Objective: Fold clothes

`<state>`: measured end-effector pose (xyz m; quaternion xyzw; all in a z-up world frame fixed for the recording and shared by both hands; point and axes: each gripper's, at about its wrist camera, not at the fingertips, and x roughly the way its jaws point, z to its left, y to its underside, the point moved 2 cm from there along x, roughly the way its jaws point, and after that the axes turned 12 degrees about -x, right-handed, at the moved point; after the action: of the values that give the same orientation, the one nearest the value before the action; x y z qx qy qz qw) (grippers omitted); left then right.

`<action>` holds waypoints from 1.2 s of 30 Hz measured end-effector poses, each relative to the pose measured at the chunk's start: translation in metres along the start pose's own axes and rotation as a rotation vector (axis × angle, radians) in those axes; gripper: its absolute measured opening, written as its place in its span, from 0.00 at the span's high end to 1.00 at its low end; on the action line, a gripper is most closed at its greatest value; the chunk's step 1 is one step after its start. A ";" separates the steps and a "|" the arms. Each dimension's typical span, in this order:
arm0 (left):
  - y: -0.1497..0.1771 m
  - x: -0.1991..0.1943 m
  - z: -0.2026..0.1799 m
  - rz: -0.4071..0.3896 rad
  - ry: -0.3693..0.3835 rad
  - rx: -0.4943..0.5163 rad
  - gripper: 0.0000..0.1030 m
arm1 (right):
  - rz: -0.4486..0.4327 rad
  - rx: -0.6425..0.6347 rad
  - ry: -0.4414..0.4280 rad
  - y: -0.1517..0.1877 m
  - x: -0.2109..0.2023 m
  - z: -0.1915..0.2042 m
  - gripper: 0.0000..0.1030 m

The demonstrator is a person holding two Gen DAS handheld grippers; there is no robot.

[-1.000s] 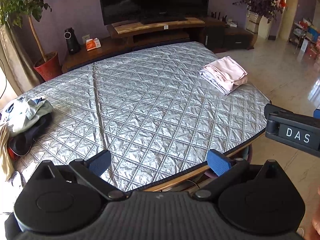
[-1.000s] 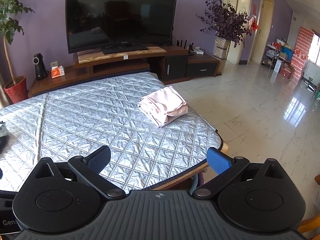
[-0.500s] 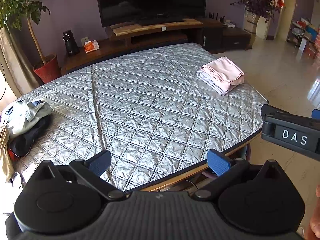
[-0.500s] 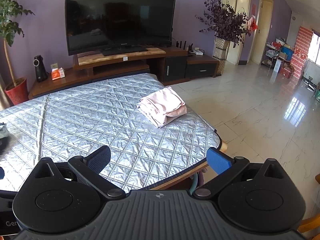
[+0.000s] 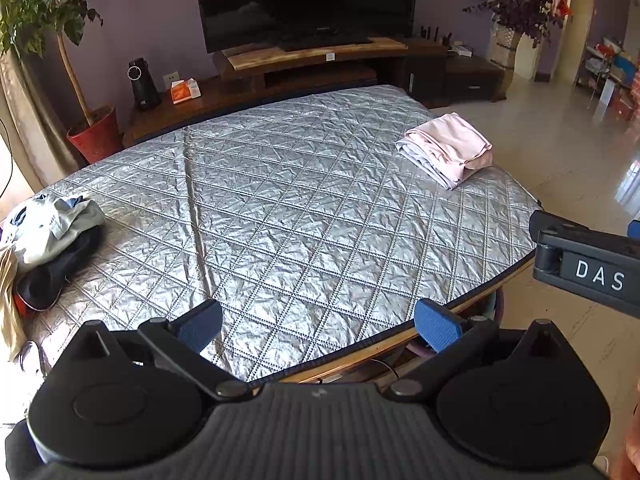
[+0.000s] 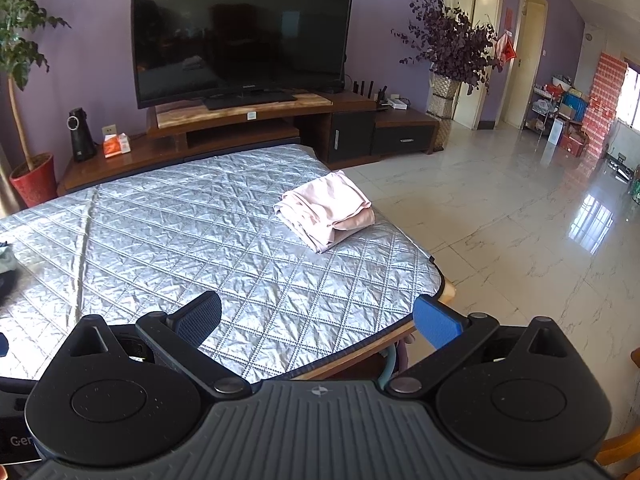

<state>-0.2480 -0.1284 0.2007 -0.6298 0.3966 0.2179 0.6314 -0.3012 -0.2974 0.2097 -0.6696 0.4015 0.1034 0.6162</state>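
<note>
The left tongs (image 5: 318,326) hang over the near edge of the surface (image 5: 280,216), a wide table under a silver quilted cover with diamond stitching, and their blue-padded fingers stand well apart with nothing between them. The right tongs (image 6: 318,320) hover over the same near edge further to the right, likewise spread wide and empty; in the left wrist view their black body marked "DAS" juts in at 3 o'clock. The folded pale pink garment (image 5: 450,148), stacked on a light grey-white layer, lies near the surface's right edge, at about 1 o'clock from the left tongs and 12 o'clock from the right tongs (image 6: 326,210), well apart from both. A crumpled heap of unfolded clothes (image 5: 48,240), pale grey-green and blue over something dark navy, sits at the surface's left edge, at 9 o'clock in the left wrist view. Beyond the surface, at 12 o'clock, a large black television (image 6: 242,34) stands on a low wooden cabinet (image 6: 248,120), with a green plant in a red pot (image 5: 94,140) at 10 o'clock.
</note>
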 end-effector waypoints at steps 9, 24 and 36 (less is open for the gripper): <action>0.010 0.018 0.016 -0.013 0.013 -0.025 0.01 | -0.001 -0.041 0.010 0.012 0.021 0.010 0.00; -0.001 0.070 0.093 -0.051 -0.082 -0.091 0.01 | -0.035 -0.216 -0.106 0.046 0.090 0.067 0.00; -0.017 0.088 0.123 -0.167 -0.092 -0.099 0.01 | -0.057 -0.235 -0.179 0.036 0.102 0.091 0.00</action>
<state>-0.1549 -0.0305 0.1300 -0.6804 0.3019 0.2125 0.6330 -0.2257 -0.2537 0.0985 -0.7364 0.3109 0.1914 0.5696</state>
